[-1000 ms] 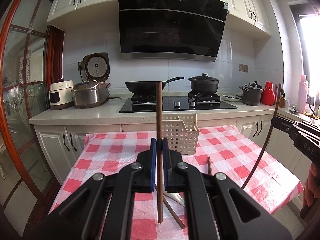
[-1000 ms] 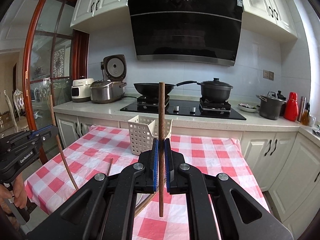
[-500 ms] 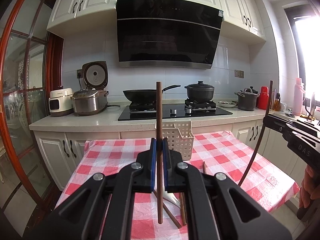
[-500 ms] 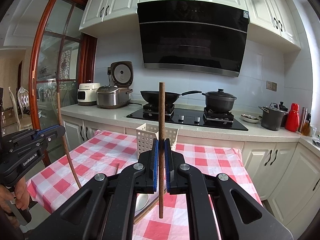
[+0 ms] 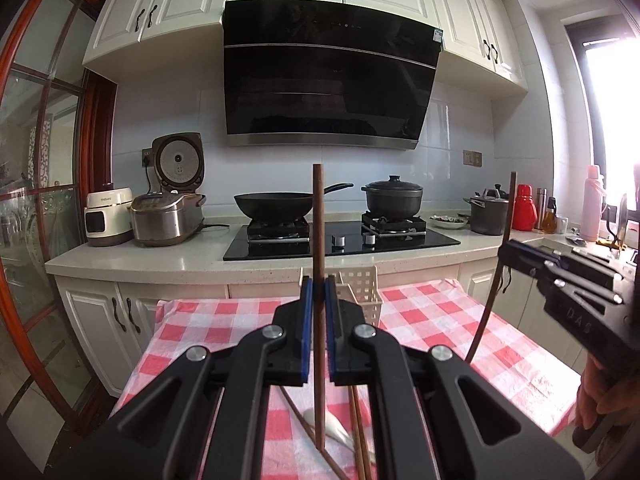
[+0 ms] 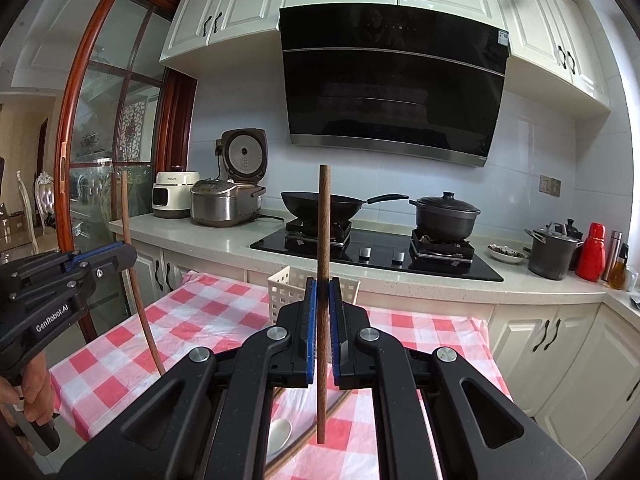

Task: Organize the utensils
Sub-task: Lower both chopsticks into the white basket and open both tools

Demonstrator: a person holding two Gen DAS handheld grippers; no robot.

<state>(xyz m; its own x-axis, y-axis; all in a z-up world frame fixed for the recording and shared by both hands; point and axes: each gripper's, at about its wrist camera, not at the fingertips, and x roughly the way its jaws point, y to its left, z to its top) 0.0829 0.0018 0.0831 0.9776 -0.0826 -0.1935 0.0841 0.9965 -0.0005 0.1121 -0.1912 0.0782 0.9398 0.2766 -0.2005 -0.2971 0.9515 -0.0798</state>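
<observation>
Chopsticks, one per gripper, held upright above the checked table (image 5: 516,356). Left gripper (image 5: 319,292) clamped on its brown chopstick (image 5: 318,240); right gripper (image 6: 323,296) pinched on the other chopstick (image 6: 324,220). White basket (image 5: 362,288) at the table's far edge; white spoon (image 5: 334,432) and loose chopsticks (image 5: 358,440) near its front edge.

Left gripper (image 5: 319,296) clamped on an upright brown chopstick (image 5: 319,240), above the red-checked tablecloth (image 5: 224,320).

Behind the chopstick stands a white slotted basket (image 5: 366,288); below it lie loose chopsticks (image 5: 358,436) and a white spoon (image 5: 336,434). To its right, the right gripper (image 5: 510,254) pinches a second chopstick (image 5: 490,304).
</observation>
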